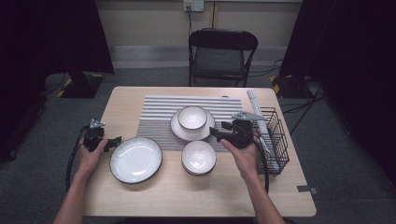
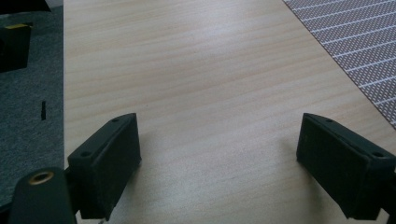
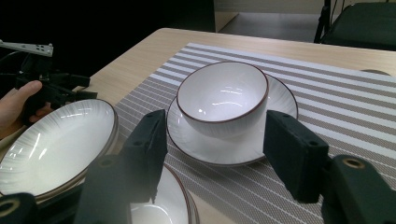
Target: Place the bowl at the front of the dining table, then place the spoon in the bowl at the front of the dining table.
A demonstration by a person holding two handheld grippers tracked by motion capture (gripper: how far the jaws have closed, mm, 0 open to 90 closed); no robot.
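High view: the right gripper hangs open just beside the bowl on its saucer, mid-mat on the pale wood worktop; the left gripper sits open by the big plate. Left gripper view: jaws wide over bare wood. Right gripper view: a careless close could clip the rim and skid bowl and saucer; dark curtains and grey carpet surround.

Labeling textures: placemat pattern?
Grey and white stripes on the placemat, clearest in the right gripper view.

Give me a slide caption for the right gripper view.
Right gripper, jaws open, faces a white bowl standing on a plate.
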